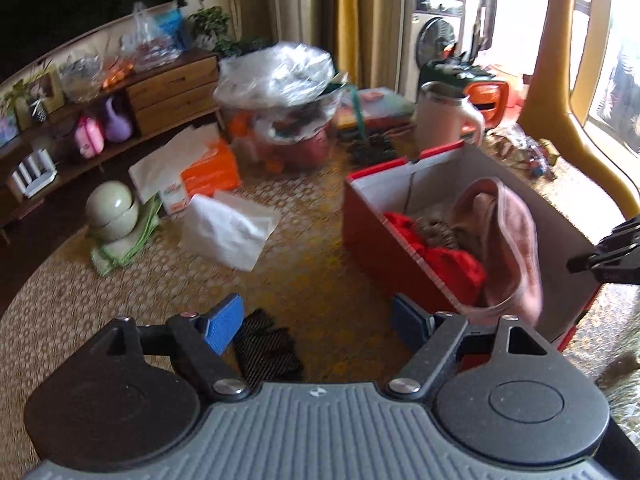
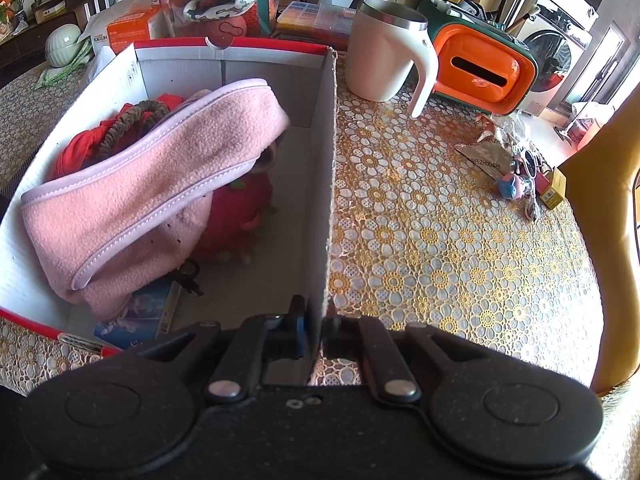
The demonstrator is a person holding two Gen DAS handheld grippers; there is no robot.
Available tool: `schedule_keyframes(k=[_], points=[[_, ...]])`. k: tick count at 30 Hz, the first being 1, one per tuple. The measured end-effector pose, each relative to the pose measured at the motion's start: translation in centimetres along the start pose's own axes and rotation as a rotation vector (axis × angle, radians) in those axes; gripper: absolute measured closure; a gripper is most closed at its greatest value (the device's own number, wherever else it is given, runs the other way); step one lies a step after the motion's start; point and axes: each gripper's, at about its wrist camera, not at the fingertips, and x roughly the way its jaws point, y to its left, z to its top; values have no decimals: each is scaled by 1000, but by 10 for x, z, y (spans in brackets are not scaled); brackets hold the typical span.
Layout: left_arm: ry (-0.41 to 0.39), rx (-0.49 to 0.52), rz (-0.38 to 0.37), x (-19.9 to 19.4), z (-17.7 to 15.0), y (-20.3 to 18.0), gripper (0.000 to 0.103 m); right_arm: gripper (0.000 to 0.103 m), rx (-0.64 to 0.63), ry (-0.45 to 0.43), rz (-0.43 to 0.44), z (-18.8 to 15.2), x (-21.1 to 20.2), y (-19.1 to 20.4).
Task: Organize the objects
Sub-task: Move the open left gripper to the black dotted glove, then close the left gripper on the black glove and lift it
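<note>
A red cardboard box with white inner walls stands on the lace-covered table. In it lie a pink fleece cloth, red fabric, a brown scrunchie and a red plush. My right gripper is shut on the box's right wall near its front corner. My left gripper is open and empty, above the table left of the box. A black mesh item lies on the table just beneath its left finger. The pink cloth hangs over the box side.
A white mug and an orange-green case stand behind the box. Small trinkets lie at the right. A white tissue pack, orange box, green jar and plastic-covered bowl sit left. A yellow chair is at the right.
</note>
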Motion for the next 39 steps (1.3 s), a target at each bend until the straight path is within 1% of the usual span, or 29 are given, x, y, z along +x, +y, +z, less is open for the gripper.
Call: schedule_keyframes(k=[2, 8, 10, 11, 12, 16, 19, 21, 26, 28, 30, 31, 32, 33, 34, 36, 38, 39], points=[[29, -18, 10, 10, -10, 7, 20, 96, 0, 0, -1, 0, 0, 0], [118, -89, 44, 47, -44, 22, 18, 95, -2, 1, -3, -1, 0, -1], [140, -115, 48, 56, -55, 27, 10, 95, -3, 3, -3, -2, 0, -1], [148, -126, 42, 59, -59, 29, 3, 95, -3, 3, -4, -2, 1, -2], [151, -135, 36, 62, -63, 31, 1, 95, -4, 4, -4, -2, 1, -2], [166, -138, 41, 71, -73, 32, 1, 95, -3, 10, -4, -4, 4, -2], [174, -126, 72, 79, -79, 33, 1, 95, -1, 11, -5, -3, 6, -4], [184, -132, 76, 83, -81, 35, 1, 95, -4, 13, -6, -3, 7, -2], [170, -99, 123, 90, -84, 33, 3, 95, -5, 13, -7, -3, 6, -1], [158, -96, 120, 89, -84, 33, 8, 95, -4, 13, -7, -3, 6, -2], [161, -98, 112, 90, -83, 34, 26, 95, -6, 12, -7, -3, 6, -2], [167, -93, 114, 91, -82, 34, 31, 96, -6, 12, -7, -2, 6, -1], [172, -89, 117, 92, -82, 33, 42, 96, -6, 12, -7, -2, 5, -2], [174, -89, 114, 92, -82, 34, 48, 96, -7, 11, -7, -2, 5, -2], [176, -93, 107, 93, -82, 34, 51, 96, -7, 9, -7, -3, 2, 0], [175, -95, 102, 93, -82, 34, 69, 96, -7, 7, -6, -2, 1, -1], [167, -92, 117, 91, -82, 32, 74, 96, -7, 4, -4, -2, 0, -2], [159, -96, 117, 89, -81, 33, 84, 96, -6, 2, -3, -2, -1, -3]])
